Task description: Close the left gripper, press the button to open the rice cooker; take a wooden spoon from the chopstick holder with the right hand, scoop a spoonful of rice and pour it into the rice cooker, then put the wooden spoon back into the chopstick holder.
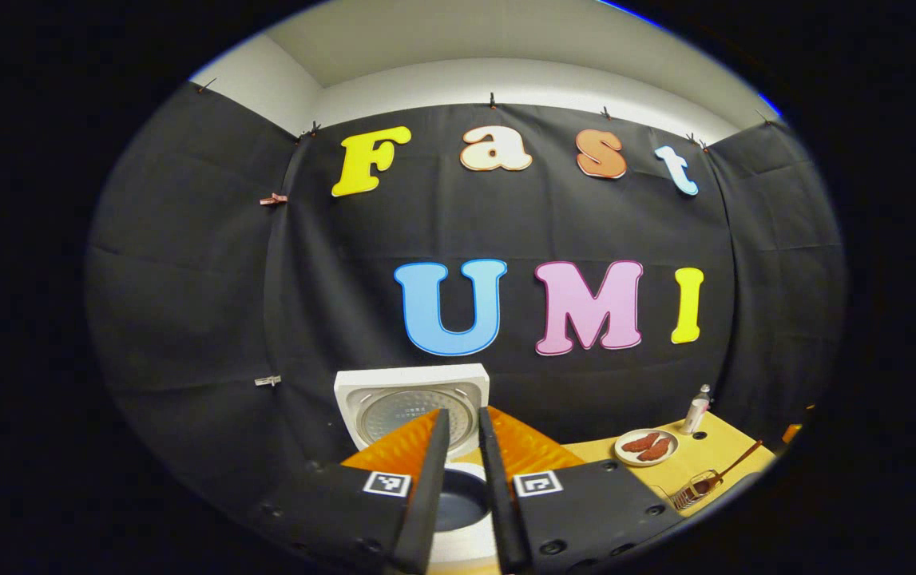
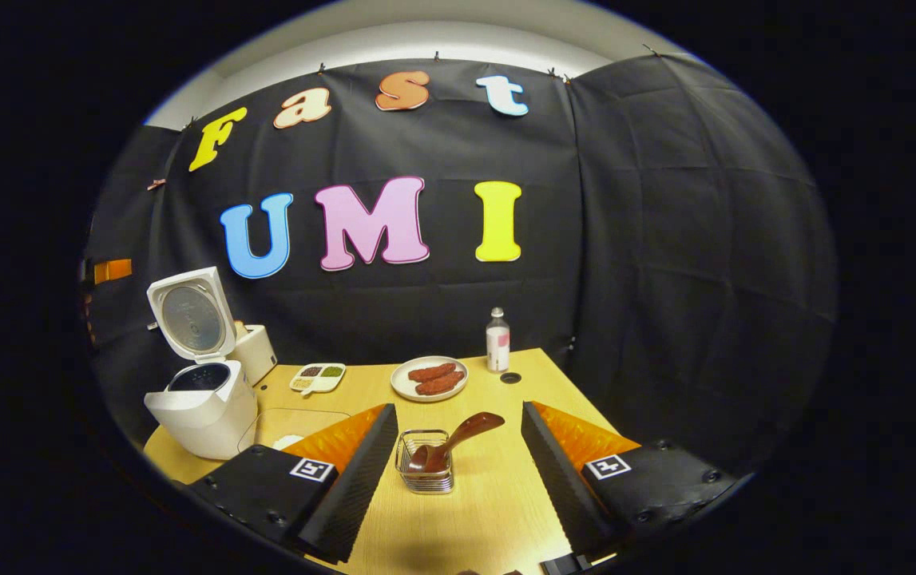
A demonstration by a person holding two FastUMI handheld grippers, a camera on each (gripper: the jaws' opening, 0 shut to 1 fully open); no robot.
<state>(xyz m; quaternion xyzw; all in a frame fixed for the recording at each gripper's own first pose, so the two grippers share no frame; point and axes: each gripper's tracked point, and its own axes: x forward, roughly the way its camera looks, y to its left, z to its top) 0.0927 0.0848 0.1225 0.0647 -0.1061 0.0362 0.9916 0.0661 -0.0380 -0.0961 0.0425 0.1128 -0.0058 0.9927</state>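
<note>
The white rice cooker (image 2: 202, 403) stands at the table's left end with its lid (image 2: 190, 311) raised upright and the dark inner pot showing. In the left gripper view my left gripper (image 1: 462, 413) hovers just above the pot (image 1: 458, 499), its fingers almost together with nothing between them, in front of the lid (image 1: 412, 403). A wire chopstick holder (image 2: 424, 463) holds a wooden spoon (image 2: 458, 435) that leans to the right. My right gripper (image 2: 458, 409) is open, its fingers standing either side of the holder without touching it.
A plate of sausages (image 2: 429, 377), a small bottle (image 2: 497, 341) and a divided dish (image 2: 318, 377) sit toward the back of the wooden table (image 2: 489, 511). A clear container (image 2: 290, 431) lies beside the cooker, and a white box (image 2: 254, 351) stands behind it.
</note>
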